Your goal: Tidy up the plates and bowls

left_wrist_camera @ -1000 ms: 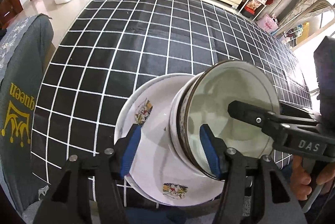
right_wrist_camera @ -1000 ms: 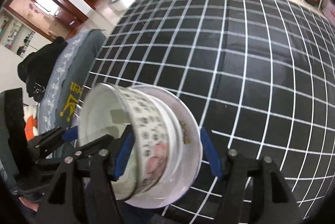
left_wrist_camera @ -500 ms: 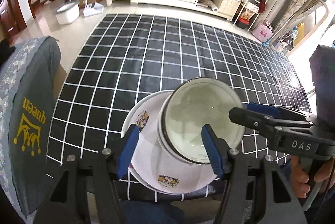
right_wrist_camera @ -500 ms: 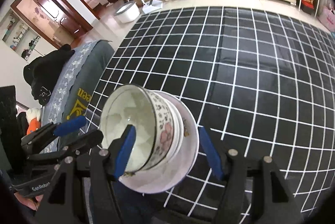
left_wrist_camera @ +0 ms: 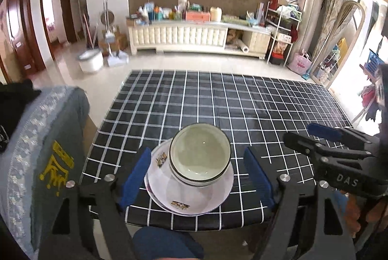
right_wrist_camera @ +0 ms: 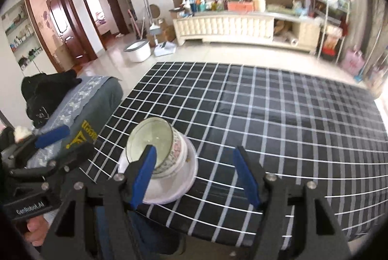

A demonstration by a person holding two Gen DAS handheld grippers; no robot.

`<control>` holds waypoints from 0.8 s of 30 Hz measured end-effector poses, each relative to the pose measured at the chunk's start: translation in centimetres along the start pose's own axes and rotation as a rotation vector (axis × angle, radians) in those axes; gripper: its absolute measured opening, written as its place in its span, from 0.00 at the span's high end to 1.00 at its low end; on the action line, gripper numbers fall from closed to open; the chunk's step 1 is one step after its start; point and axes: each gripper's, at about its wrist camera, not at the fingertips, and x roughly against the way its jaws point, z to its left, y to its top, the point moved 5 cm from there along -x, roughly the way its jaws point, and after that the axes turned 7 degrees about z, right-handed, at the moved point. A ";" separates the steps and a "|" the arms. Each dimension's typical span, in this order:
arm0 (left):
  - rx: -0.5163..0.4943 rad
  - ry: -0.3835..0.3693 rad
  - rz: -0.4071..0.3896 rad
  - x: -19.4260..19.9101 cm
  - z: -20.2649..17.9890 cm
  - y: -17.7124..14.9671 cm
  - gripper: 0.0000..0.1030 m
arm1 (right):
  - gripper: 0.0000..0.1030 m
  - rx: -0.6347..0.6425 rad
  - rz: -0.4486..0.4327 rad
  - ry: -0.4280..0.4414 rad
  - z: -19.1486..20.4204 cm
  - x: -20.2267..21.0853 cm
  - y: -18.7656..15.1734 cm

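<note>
While both tongs' jaws are opening and empty, stacked bowls [left_wrist_camera: 200, 155] sit on plate [left_wrist_camera: 191, 197], apparently below left gripper [left_wrist_camera: 197, 177]; right gripper [right_wrist_camera: 195, 175] just right.

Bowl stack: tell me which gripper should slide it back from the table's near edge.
Left, probably. The bowls and plate sit centred between the left gripper's opening jaws. The right gripper, also opening, has the stack off by its left finger.

- A black grid-patterned cloth [left_wrist_camera: 242, 99] covered the surface.
- A grey chair cover [left_wrist_camera: 46, 153] stood at its left.
- A cream sideboard [left_wrist_camera: 189, 36] lined the far wall.
- A white tub [right_wrist_camera: 137, 50] sat on the floor.
</note>
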 end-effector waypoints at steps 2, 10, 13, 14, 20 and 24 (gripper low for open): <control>-0.014 0.023 -0.028 1.1 -0.8 -0.4 0.25 | 0.23 -0.002 -0.047 -0.042 -0.2 1.7 -0.6; -0.030 0.094 -0.127 4.5 -2.6 -2.3 0.25 | 0.07 -0.001 -0.198 -0.198 -2.4 7.0 -3.5; -0.052 0.093 -0.141 5.6 -3.7 -3.2 0.25 | 0.02 -0.018 -0.221 -0.220 -3.0 8.3 -4.6; -0.059 0.097 -0.150 5.9 -4.0 -3.4 0.25 | 0.01 -0.022 -0.233 -0.225 -3.2 8.9 -4.9; -0.054 0.087 -0.196 8.9 -5.4 -4.9 0.24 | 0.00 -0.015 -0.268 -0.246 -3.2 11.6 -6.6; -0.059 0.108 -0.249 10.9 -5.7 -5.6 0.20 | 0.00 -0.024 -0.320 -0.259 -3.1 13.6 -7.6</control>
